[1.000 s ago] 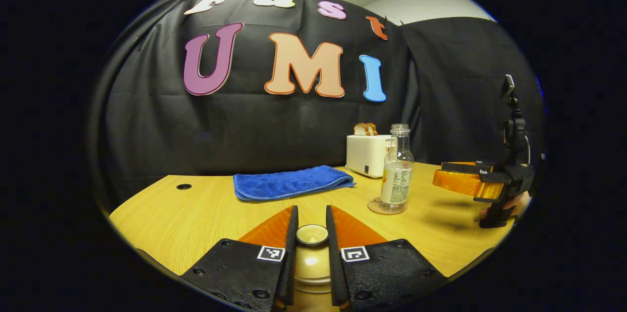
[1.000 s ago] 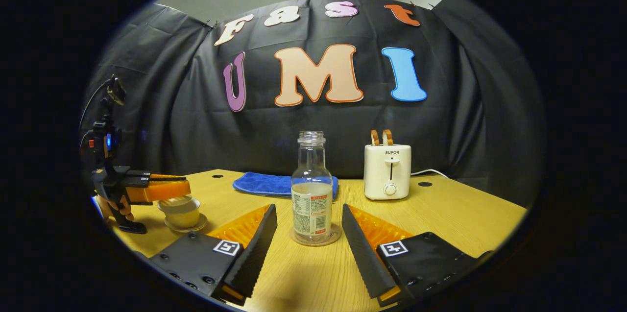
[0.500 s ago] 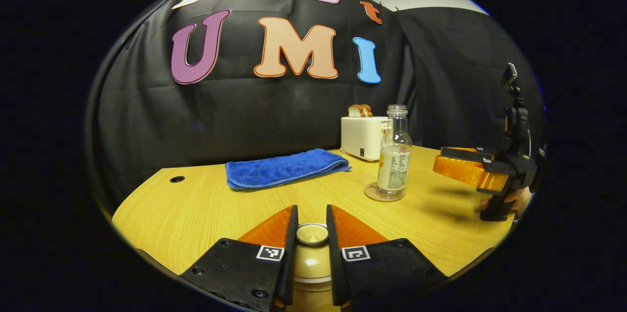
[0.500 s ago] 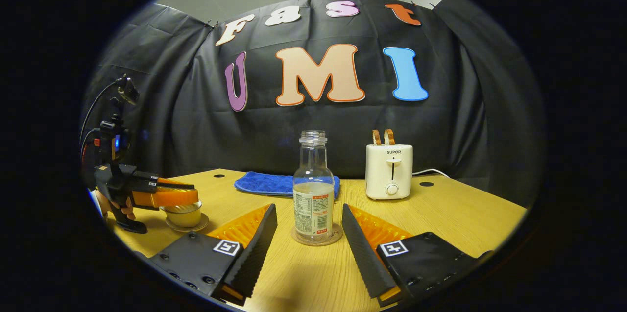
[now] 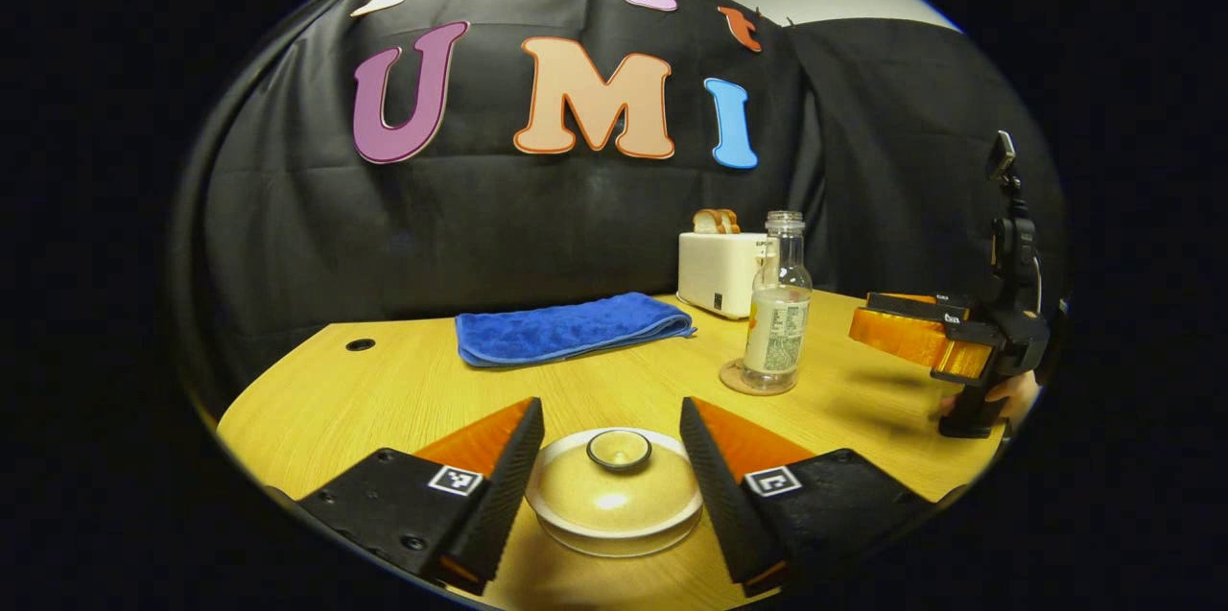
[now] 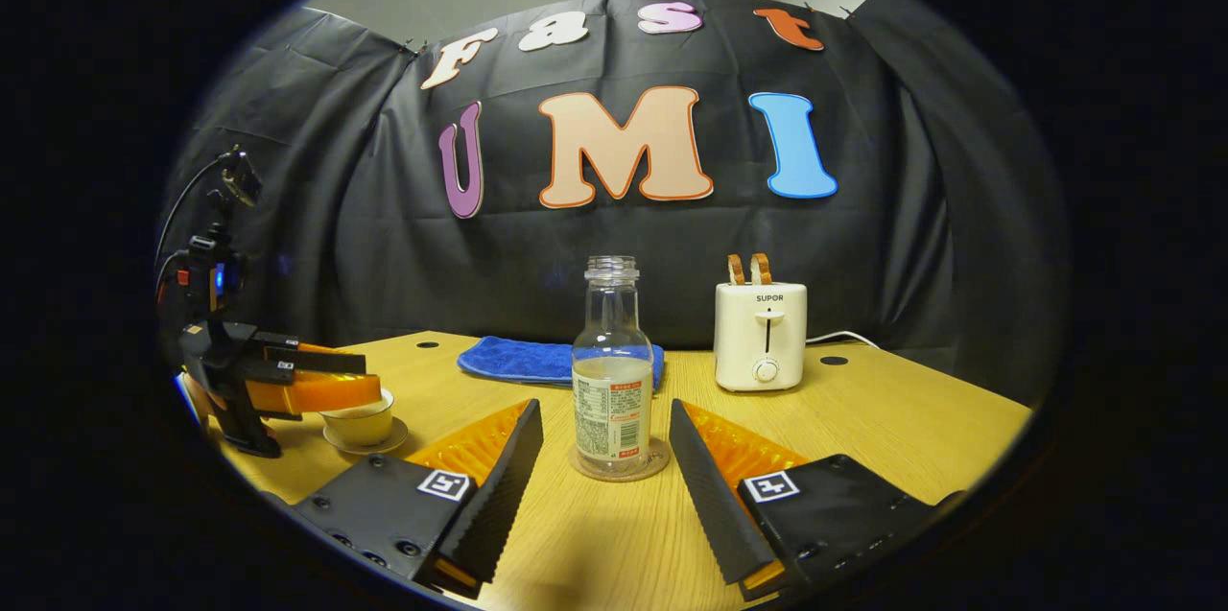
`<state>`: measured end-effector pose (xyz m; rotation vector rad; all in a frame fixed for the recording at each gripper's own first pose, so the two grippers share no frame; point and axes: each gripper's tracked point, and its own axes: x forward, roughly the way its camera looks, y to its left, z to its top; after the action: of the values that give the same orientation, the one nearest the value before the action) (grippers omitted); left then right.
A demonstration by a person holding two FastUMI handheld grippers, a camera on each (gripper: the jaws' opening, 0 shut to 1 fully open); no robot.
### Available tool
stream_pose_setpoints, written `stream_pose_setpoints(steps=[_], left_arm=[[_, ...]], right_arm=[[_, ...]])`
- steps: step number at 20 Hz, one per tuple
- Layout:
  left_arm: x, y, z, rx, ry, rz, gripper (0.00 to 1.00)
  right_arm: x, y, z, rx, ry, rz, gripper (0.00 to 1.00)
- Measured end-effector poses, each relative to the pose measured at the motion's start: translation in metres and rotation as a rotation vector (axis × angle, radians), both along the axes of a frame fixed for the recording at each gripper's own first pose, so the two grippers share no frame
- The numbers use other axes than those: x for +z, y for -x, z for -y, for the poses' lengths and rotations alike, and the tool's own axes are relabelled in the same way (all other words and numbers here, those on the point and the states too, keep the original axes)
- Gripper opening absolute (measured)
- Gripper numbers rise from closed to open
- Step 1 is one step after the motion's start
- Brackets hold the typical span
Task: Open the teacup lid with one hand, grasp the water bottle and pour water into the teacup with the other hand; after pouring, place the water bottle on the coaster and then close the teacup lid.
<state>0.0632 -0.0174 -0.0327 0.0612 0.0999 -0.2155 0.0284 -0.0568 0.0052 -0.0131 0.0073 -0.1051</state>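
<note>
Lid (image 5: 615, 486) of the teacup sitting closed, low between the spread fingers of the left claw (image 5: 611, 424) in the left gripper view, knob (image 5: 619, 449) centred in the gap, clear space on either side, neither finger touching it. Left claw wide open, holding nothing. Saucer rim (image 5: 614, 542) peeking out beneath the lid, resting on the desk (image 5: 384, 400). Farther off across the desk, a folded blue towel (image 5: 571, 329) to the left, and to the right the water bottle (image 5: 777, 306) standing upright on its round coaster (image 5: 737, 379), cap off, partly filled. Behind the bottle, a white toaster (image 5: 720, 273) with bread slices poking out, close to the black cloth wall. At the far right edge, the other claw with a hand (image 5: 1007, 395) on its grip. From the right gripper view: right claw (image 6: 604, 429) also wide open and empty, fingers flanking the bottle (image 6: 612, 371) without touching, bottle just beyond the tips and centred in the gap, on the coaster (image 6: 619, 469). Off to the left, the left claw (image 6: 331, 381) hovering directly over the teacup (image 6: 361, 421) on its saucer. Beyond the bottle, the towel (image 6: 518, 360), and to its right the toaster (image 6: 760, 335) with a cord trailing along the desk.
</note>
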Motion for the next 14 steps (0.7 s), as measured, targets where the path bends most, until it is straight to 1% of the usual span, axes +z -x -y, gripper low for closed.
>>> stream_pose_setpoints(steps=[1,2,3,4,5,6,9,10,11,12,13,14], left_arm=[[0.001,0.005,-0.002,0.009,-0.004,0.005,0.88],[0.004,0.009,-0.003,0.019,-0.003,0.019,0.95],[0.007,0.014,-0.005,0.03,0.001,0.037,0.97],[0.011,0.017,-0.007,0.046,0.01,0.057,0.98],[0.012,0.022,-0.01,0.059,0.022,0.077,0.98],[0.016,0.027,-0.013,0.07,0.033,0.095,0.98],[0.019,0.037,-0.02,0.101,0.037,0.127,0.97],[0.021,0.04,-0.024,0.115,0.037,0.134,0.98],[0.021,0.043,-0.029,0.135,0.038,0.141,0.98],[0.02,0.046,-0.035,0.161,0.034,0.14,0.98],[0.021,0.047,-0.039,0.185,0.034,0.142,0.98],[0.021,0.049,-0.045,0.213,0.033,0.146,0.98]], right_arm=[[0.0,0.0,0.0,-0.001,0.0,0.0,0.87],[0.0,0.001,0.001,-0.002,0.0,0.0,0.82],[0.0,0.0,0.001,-0.003,0.0,0.0,0.87],[0.0,0.0,0.001,-0.003,0.0,0.0,0.87],[0.0,0.0,0.001,-0.003,0.0,0.0,0.87],[0.0,0.0,0.001,-0.003,0.0,0.0,0.83],[0.0,0.0,0.001,-0.005,0.0,0.0,0.83],[0.0,0.001,0.001,-0.007,0.0,0.0,0.87],[0.0,0.0,0.002,-0.012,0.001,0.0,0.83],[0.0,0.001,0.004,-0.02,0.001,0.001,0.87],[0.001,0.002,0.006,-0.033,0.002,0.001,0.87],[0.0,0.002,0.009,-0.049,0.002,0.003,0.83]])
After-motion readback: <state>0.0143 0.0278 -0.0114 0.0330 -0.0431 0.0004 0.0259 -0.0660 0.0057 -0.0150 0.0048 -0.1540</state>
